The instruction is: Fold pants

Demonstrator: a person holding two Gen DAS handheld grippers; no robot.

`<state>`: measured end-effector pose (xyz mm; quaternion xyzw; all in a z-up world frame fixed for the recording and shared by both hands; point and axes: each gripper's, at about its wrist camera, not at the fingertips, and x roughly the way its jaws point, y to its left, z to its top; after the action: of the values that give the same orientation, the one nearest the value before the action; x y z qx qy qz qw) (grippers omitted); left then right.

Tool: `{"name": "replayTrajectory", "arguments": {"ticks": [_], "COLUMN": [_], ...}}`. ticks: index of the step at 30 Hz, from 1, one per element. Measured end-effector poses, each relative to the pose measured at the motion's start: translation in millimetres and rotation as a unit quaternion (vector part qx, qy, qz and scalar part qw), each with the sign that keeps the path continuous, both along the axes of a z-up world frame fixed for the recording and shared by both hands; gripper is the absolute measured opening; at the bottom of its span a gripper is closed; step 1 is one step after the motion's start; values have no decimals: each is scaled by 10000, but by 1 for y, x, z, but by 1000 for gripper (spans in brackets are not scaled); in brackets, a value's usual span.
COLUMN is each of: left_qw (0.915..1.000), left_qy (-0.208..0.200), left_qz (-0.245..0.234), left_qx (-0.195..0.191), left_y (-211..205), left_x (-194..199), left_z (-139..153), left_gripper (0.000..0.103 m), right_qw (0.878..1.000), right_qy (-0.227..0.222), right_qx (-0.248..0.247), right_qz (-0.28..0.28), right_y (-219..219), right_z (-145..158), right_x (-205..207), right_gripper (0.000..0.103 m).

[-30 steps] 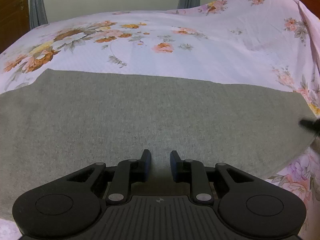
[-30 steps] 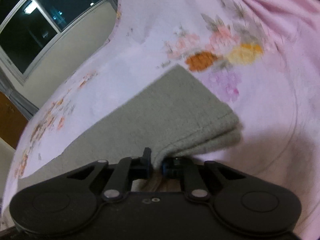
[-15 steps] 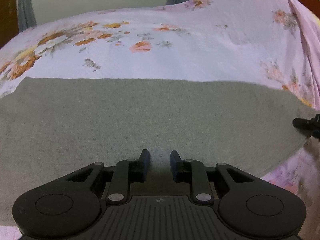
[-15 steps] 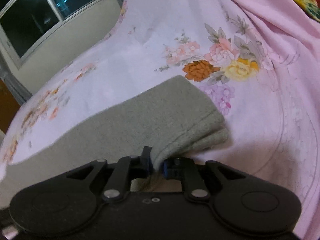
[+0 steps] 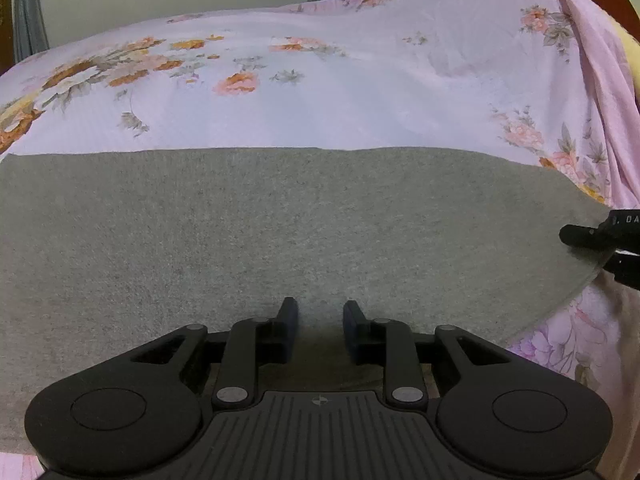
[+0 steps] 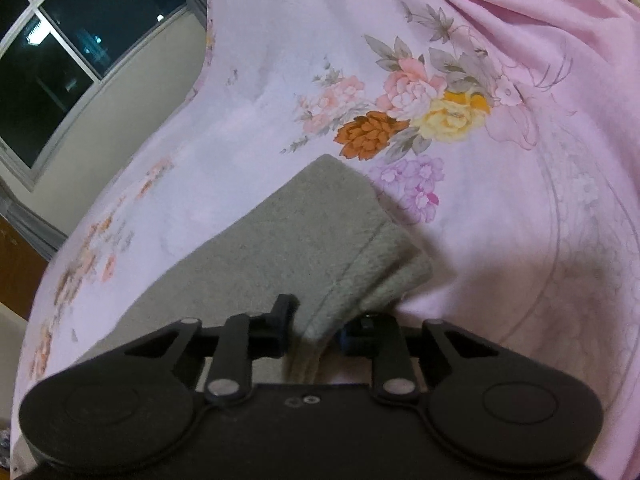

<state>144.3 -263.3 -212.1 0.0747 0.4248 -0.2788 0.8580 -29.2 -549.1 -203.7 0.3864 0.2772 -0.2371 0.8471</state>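
The gray pants lay flat across the flowery bed. The left gripper had slid along them, its jaws opening with nothing held. The right gripper was closing on the hem, which had slackened between its jaws. The fold looked barely started.

Your left gripper points down and forward over the pants, jaws opening, a narrow gap between them, cloth under the tips but not pinched. Your right gripper is tilted down at the hem corner, jaws closing, a fold of cloth between them. Its tip shows at the left view's right edge.
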Motion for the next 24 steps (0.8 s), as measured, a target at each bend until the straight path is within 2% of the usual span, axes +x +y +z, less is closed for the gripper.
{"name": "replayTrajectory", "arguments": {"ticks": [1, 4, 6, 9, 12, 17, 20, 22, 24], "left_qw": [10000, 9998, 9997, 9994, 9976, 9943, 9918, 9883, 9854], "left_qy": [41, 215, 256, 313, 536, 441, 398, 370, 419], "left_qz": [-5, 14, -55, -117, 186, 671, 1007, 1332, 1513], "left_qx": [-16, -56, 9, -40, -401, -706, -680, -646, -654], "left_y": [0, 1, -1, 1, 23, 86, 124, 148, 167], "left_x": [1, 7, 9, 13, 21, 41, 53, 58, 59], "left_z": [0, 0, 1, 5, 16, 38, 41, 39, 34], "left_gripper": [26, 26, 26, 26, 26, 26, 26, 26, 26], "right_qw": [10000, 9986, 9990, 9975, 9917, 9723, 9569, 9506, 9468], "right_qy": [-74, -205, -101, -348, -609, -968, -967, -891, -712], "right_qx": [-34, -456, -419, -562, -894, -1296, -1479, -1385, -1170], "right_qz": [25, 161, 138, 257, 699, 1688, 2306, 2629, 2913], "right_y": [3, 14, 14, 26, 54, 126, 181, 212, 238], "right_z": [7, 28, 34, 57, 88, 126, 123, 108, 84], "right_x": [0, 6, 12, 14, 27, 71, 98, 112, 124], "right_gripper": [11, 11, 11, 11, 11, 11, 12, 13, 20]}}
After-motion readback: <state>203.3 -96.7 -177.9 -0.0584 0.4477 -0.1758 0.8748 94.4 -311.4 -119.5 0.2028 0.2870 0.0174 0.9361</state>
